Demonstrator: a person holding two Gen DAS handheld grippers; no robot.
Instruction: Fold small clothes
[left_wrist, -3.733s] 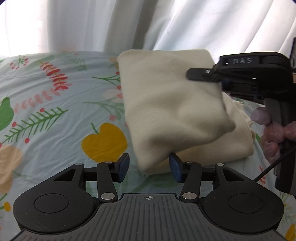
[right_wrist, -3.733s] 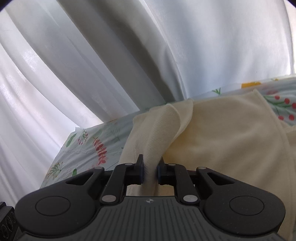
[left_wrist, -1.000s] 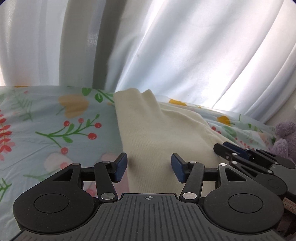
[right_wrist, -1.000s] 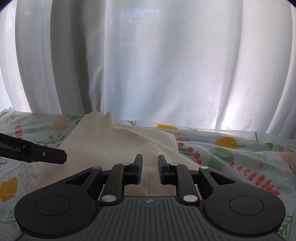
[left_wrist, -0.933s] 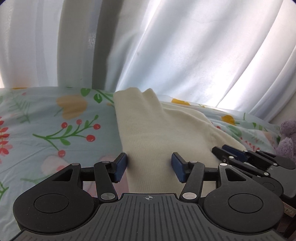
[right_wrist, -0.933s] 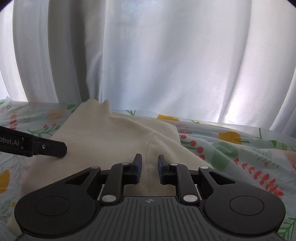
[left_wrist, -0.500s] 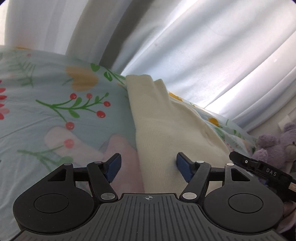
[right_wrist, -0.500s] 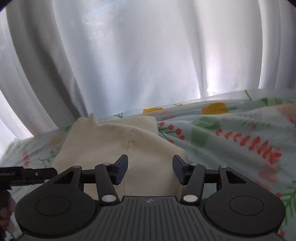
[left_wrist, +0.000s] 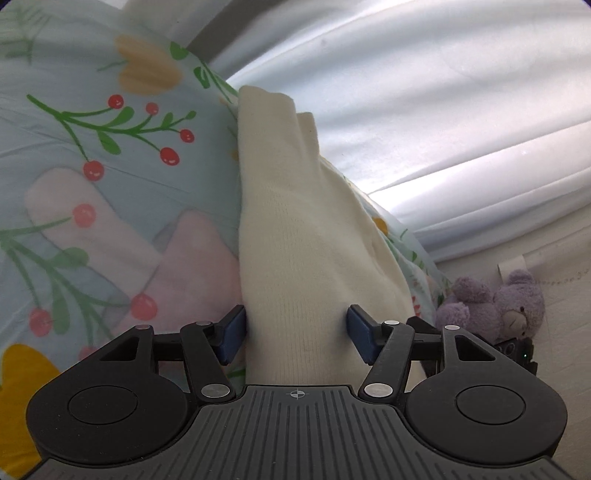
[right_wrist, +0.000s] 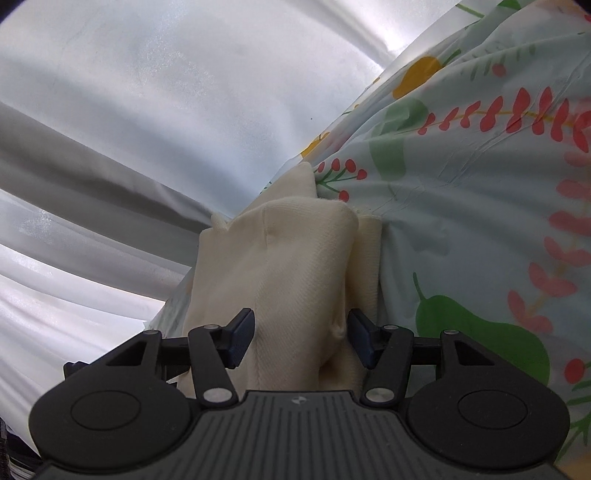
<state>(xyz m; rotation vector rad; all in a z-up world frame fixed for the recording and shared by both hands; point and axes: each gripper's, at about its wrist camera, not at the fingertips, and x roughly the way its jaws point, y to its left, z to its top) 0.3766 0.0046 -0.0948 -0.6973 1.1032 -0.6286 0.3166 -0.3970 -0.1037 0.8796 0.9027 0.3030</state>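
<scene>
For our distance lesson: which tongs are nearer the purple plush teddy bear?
Right, probably. The left tongs, jaws just closing slightly around the cream knit garment, have the bear off to their right; the right tongs, just opened over the same garment, sit between.

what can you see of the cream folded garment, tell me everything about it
The cream garment is a soft knit, ribbed-looking cloth, folded into a thick, narrow bundle of several layers with rounded fold edges. It lies on the floral bedsheet near the white curtain. Its near end sits between the open fingers of both the left gripper and the right gripper, whose jaws have just opened; neither clamps it.
</scene>
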